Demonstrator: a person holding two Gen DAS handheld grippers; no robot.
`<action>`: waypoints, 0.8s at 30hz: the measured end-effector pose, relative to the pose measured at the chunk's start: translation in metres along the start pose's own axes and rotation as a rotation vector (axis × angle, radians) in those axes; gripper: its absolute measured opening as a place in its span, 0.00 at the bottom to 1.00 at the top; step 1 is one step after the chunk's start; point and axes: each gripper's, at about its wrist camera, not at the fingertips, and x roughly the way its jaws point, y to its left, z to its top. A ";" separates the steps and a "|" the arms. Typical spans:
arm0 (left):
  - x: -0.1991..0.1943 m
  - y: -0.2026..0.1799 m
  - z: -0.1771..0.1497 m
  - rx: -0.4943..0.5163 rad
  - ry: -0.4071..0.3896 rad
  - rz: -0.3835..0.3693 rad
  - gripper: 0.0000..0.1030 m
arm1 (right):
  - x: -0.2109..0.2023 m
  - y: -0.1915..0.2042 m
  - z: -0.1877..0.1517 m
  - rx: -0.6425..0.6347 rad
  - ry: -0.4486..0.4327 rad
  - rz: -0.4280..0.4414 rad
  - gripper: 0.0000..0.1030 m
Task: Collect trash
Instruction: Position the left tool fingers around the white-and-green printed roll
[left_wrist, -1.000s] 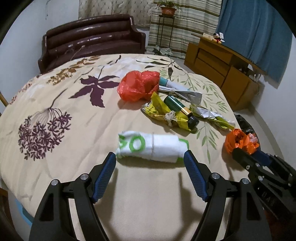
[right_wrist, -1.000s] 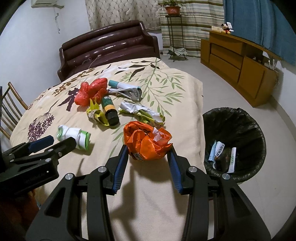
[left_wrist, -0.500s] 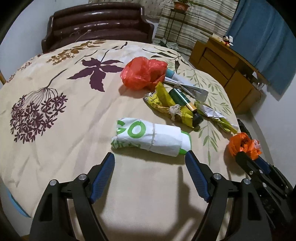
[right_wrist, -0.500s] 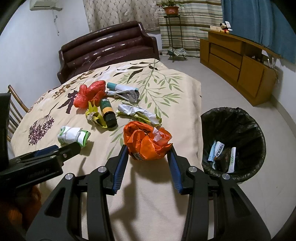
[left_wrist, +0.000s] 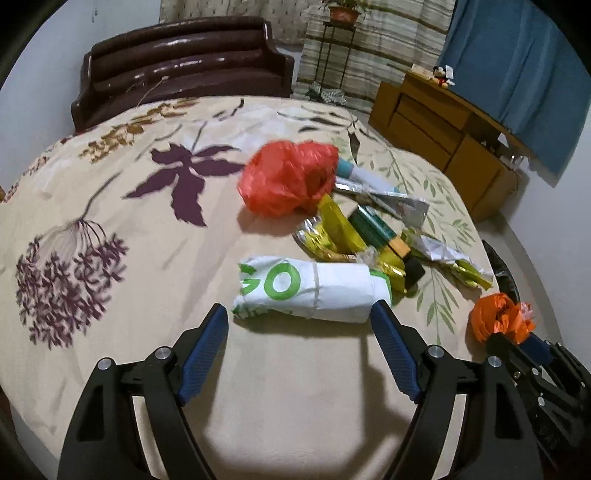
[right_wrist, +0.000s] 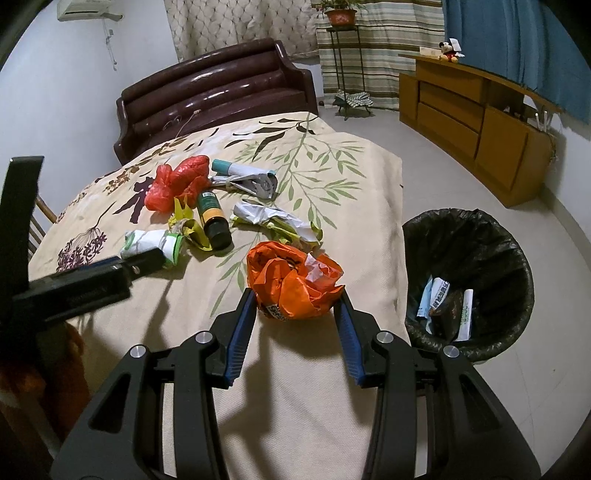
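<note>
Both claws, left claw (left_wrist: 299, 314) and right claw (right_wrist: 295, 295), are showing black angular frames, ribbed blue pads (left_wrist: 205, 350) and silver screws (right_wrist: 203, 336).

Both fisheye views look steeply down along their own black fingers onto the bed (left_wrist: 110, 258), close above its near end. The left wrist view faces the headboard (left_wrist: 184, 66) at 12 o'clock; the right wrist view sits further right, with the bin (right_wrist: 465, 280) at 3 o'clock. The 2 views share the trash cluster, the headboard and the wooden cabinet (right_wrist: 472, 110).
</note>
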 end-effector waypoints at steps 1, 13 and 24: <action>-0.001 0.001 0.001 0.008 -0.007 0.004 0.76 | 0.000 0.000 0.000 0.001 0.000 0.001 0.41; 0.000 0.023 0.010 0.002 -0.015 0.021 0.79 | 0.007 0.002 -0.003 0.005 0.015 0.002 0.41; -0.006 0.040 -0.002 -0.009 0.005 0.041 0.79 | 0.009 0.002 -0.005 0.004 0.016 0.003 0.41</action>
